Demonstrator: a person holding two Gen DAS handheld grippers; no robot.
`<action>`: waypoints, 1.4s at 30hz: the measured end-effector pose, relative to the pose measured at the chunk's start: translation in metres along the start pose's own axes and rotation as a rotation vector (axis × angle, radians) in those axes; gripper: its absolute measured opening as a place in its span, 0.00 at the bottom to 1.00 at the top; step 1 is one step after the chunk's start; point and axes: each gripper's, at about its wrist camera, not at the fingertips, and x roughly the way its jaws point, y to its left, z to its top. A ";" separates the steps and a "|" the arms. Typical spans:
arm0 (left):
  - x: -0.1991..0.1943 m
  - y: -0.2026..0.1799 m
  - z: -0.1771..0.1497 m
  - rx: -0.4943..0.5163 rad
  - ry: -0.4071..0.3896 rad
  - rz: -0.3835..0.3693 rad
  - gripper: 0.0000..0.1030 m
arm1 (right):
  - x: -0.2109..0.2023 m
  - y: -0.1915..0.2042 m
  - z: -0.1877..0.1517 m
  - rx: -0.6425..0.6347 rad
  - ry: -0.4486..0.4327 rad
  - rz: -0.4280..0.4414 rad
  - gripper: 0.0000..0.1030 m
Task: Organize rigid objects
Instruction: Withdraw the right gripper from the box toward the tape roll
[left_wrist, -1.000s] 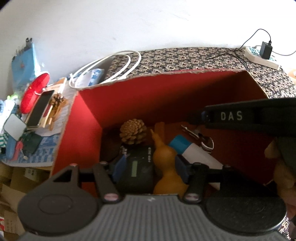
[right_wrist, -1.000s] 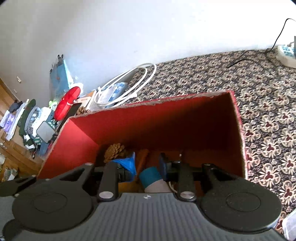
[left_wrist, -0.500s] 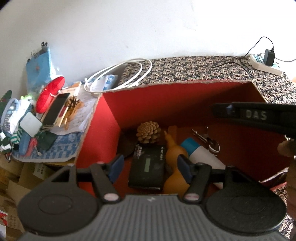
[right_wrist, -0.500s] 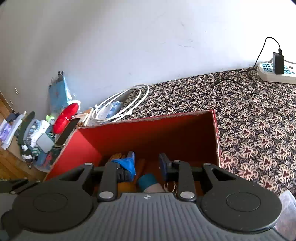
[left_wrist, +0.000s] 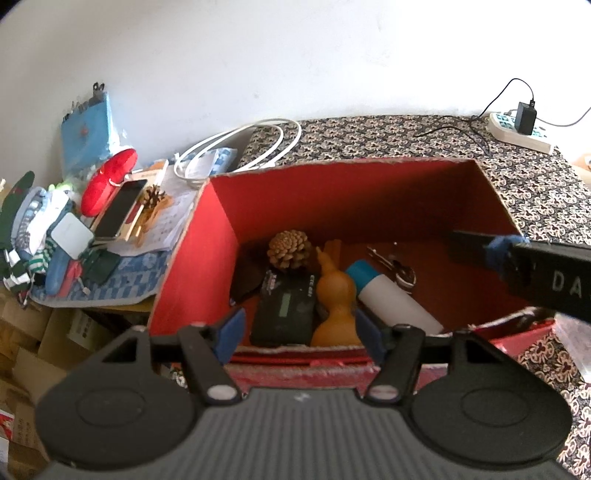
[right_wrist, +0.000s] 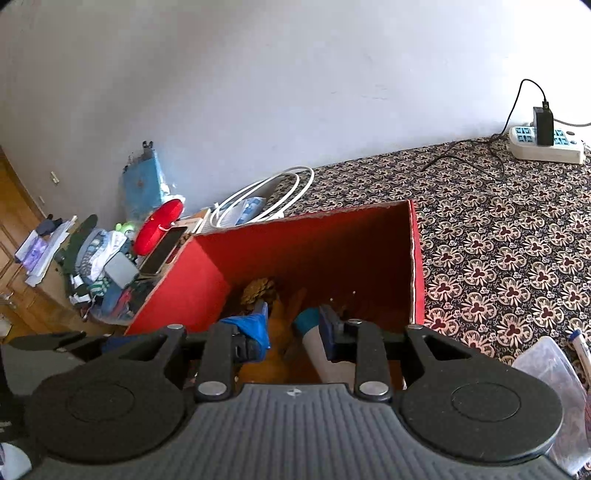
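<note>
A red open box (left_wrist: 207, 258) (right_wrist: 416, 258) stands on the patterned table. Inside it lie a pine cone (left_wrist: 289, 248), a black device with a small screen (left_wrist: 286, 308), an orange gourd (left_wrist: 334, 295), a white tube with a blue cap (left_wrist: 391, 295) and metal keys (left_wrist: 397, 264). My left gripper (left_wrist: 301, 330) is open and empty above the box's near edge. My right gripper (right_wrist: 293, 326) is open and empty above the box; its finger shows at the right in the left wrist view (left_wrist: 517, 266).
A white cable coil (left_wrist: 243, 147) and a power strip with a black charger (left_wrist: 521, 127) lie on the patterned cloth (right_wrist: 517, 236) behind the box. A cluttered side table with a phone (left_wrist: 118, 208) and red case (left_wrist: 109, 181) is left. A clear plastic bag (right_wrist: 554, 373) lies right.
Both grippers have pulled up and back out of the box. The black device stays in the box, between the pine cone and the near wall. Both jaws stay open.
</note>
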 end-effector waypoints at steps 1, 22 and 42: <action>-0.003 -0.001 -0.001 0.001 -0.003 0.002 0.66 | -0.003 0.002 -0.002 -0.010 -0.002 -0.001 0.12; -0.023 -0.033 -0.039 -0.035 0.055 0.049 0.67 | -0.038 -0.007 -0.040 -0.064 0.033 -0.001 0.13; -0.005 -0.100 -0.063 0.057 0.156 0.052 0.67 | -0.057 -0.065 -0.062 0.010 0.128 -0.050 0.12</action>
